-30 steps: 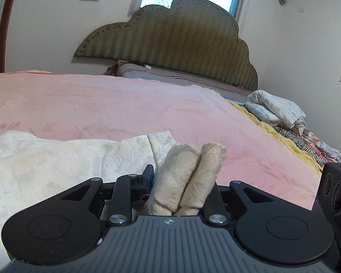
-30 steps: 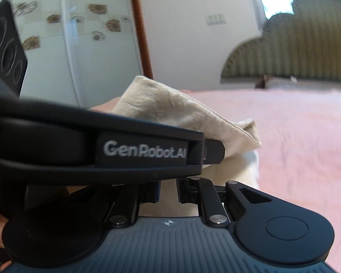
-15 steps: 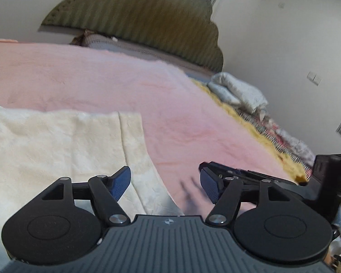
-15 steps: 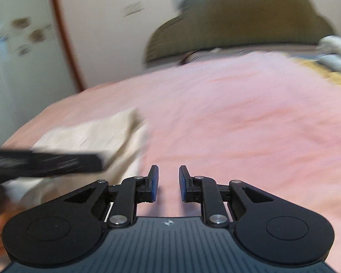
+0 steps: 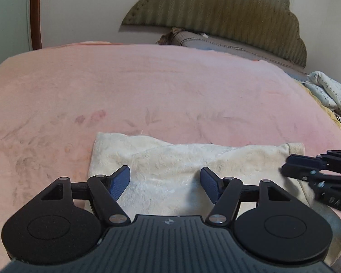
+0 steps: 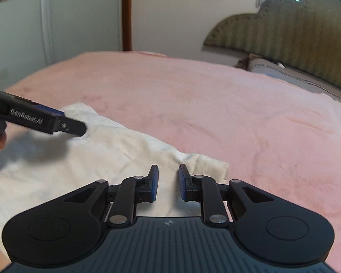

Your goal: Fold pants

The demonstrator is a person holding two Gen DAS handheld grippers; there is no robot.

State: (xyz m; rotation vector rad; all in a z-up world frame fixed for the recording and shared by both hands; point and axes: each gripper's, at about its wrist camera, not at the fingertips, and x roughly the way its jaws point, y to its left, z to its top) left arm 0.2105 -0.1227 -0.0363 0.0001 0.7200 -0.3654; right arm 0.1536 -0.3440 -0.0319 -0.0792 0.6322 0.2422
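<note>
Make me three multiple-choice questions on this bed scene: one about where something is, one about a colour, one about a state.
1. Where do the cream pants lie?
A. on the pink blanket
B. on the floor
C. on the headboard

2. What colour are the pads of the left tool?
A. red
B. blue
C. white

3. How are the right tool's jaws set?
A. shut on the pants
C. open, holding nothing
B. shut on the blanket

Answers: 1 A, pink blanket borders the folded cloth on the sides in view; 2 B, both pads show blue; 3 C, cloth shows through the gap between them.
</note>
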